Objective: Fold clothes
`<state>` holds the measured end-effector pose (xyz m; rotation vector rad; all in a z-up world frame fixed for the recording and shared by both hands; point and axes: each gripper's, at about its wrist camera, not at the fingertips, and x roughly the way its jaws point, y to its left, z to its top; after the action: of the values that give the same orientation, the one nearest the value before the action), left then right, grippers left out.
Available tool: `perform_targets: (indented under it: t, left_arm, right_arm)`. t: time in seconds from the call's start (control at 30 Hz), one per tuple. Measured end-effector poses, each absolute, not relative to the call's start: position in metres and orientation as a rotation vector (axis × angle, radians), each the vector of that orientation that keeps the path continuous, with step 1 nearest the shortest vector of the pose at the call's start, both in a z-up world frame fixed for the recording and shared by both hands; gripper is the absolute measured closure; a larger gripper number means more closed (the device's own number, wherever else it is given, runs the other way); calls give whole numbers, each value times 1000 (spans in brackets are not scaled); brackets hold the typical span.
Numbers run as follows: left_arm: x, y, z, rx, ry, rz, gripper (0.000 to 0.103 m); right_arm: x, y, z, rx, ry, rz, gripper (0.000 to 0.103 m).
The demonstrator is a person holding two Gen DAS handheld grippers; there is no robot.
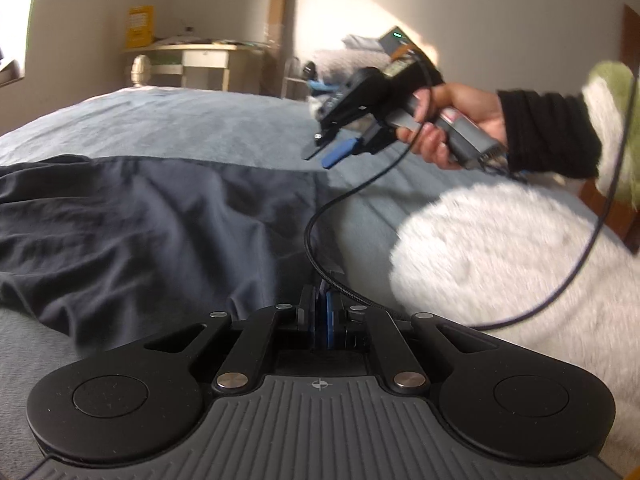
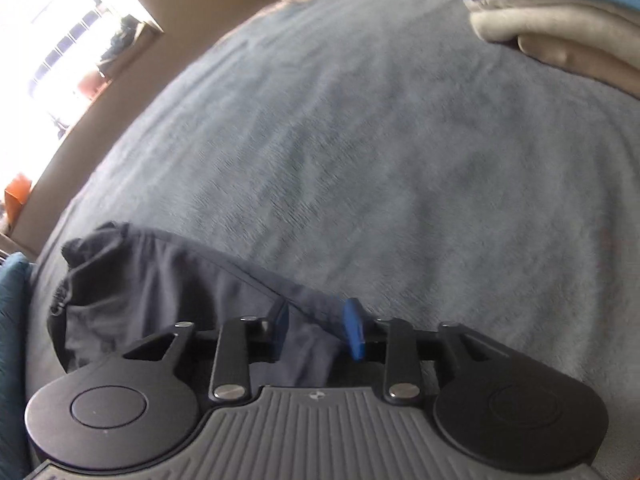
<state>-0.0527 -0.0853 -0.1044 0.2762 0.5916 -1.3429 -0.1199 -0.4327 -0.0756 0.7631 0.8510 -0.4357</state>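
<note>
A dark navy garment [image 1: 152, 232] lies spread and rumpled across a grey-blue bedspread [image 1: 192, 124], apparently laid out flat there so it can be folded. The left gripper [image 1: 322, 316] sits low over the garment's near edge with its blue-padded fingers pressed together; whether any cloth is nipped between them cannot be told, and a braided black cable [image 1: 320, 216] loops up past them. The right gripper [image 1: 330, 152], held in a person's hand [image 1: 444, 120] with a black sleeve [image 1: 548, 132], hovers above the cloth's far corner with its fingers apart, seemingly poised over a hem. Only the left wrist view shows the hand, the white fleecy clothing [image 1: 500, 260] beside the bed, and a desk [image 1: 200, 60] against the wall. Only the right wrist view shows the garment's bunched end [image 2: 92, 264], the cloth passing between the spread blue pads [image 2: 354, 330], a stack of folded laundry [image 2: 560, 24] at the bed's far side, and a bright window [image 2: 60, 40].
</note>
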Motion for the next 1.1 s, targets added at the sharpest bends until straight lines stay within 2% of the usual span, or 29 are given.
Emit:
perform_targets:
  t: [0.2, 0.27, 0.3, 0.33, 0.43, 0.57, 0.7, 1.1]
  left_arm:
    - [-60, -90, -110, 345, 609, -1365, 100]
    - [-62, -92, -112, 382, 612, -1357, 100]
    - [-64, -93, -113, 399, 613, -1354, 100]
    - [-65, -94, -115, 408, 617, -1355, 100]
    - [-67, -95, -116, 419, 617, -1358, 100]
    - [-69, -97, -118, 433, 615, -1362, 100]
    - [-78, -101, -113, 522, 525, -1349, 100]
    - [-87, -109, -122, 576, 553, -1386, 99]
  right_arm:
    - [-125, -440, -98, 845, 873, -443, 67]
    - [-124, -438, -99, 836, 863, -427, 72]
    - [-123, -436, -98, 816, 863, -422, 77]
    - [-123, -433, -96, 794, 863, -417, 86]
    - [-122, -427, -88, 763, 836, -383, 96]
    - [-118, -423, -73, 729, 774, -357, 97]
    - [-111, -421, -61, 685, 730, -336, 97]
    - [-114, -436, -103, 683, 798, -397, 97]
